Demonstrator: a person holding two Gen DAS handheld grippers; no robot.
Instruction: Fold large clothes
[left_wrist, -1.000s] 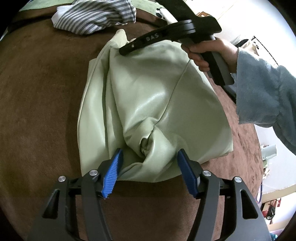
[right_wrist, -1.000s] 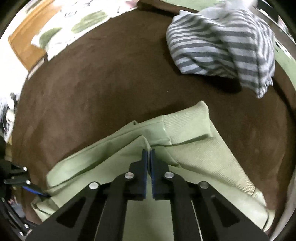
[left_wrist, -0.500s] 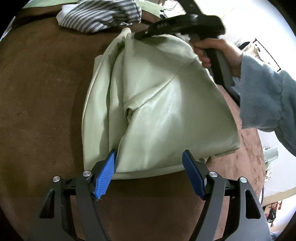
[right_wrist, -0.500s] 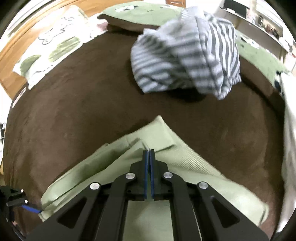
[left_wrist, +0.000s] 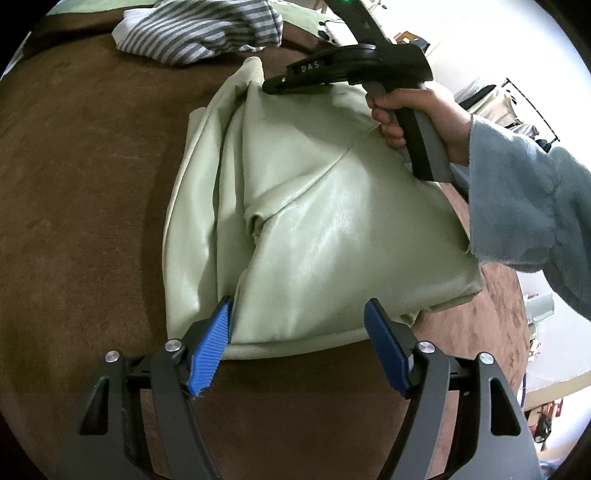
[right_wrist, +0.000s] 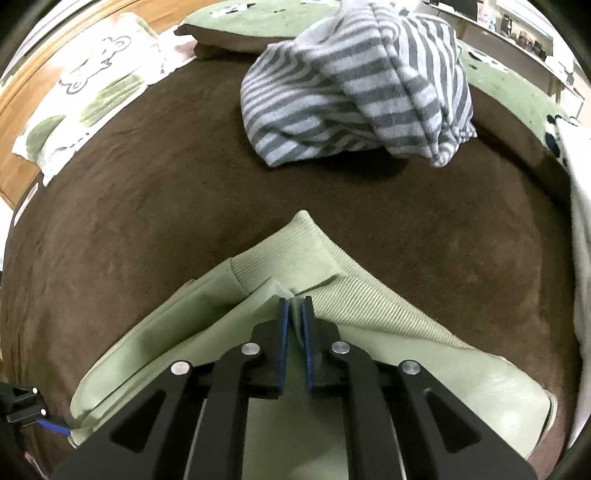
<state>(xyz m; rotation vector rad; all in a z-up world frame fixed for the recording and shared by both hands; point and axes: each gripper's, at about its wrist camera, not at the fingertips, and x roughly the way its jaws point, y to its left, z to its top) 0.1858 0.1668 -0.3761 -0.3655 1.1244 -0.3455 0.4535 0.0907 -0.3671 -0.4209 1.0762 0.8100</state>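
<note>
Left claw opening wide, nothing gripped; right claw parting, releasing green jacket. Slick fold could spring apart.

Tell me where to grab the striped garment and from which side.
Grip the striped garment at its low front edge, coming from the jacket's side over bare blanket. It lies in a crumpled heap, so that loose, near hem probably offers the easiest single layer to pinch.
</note>
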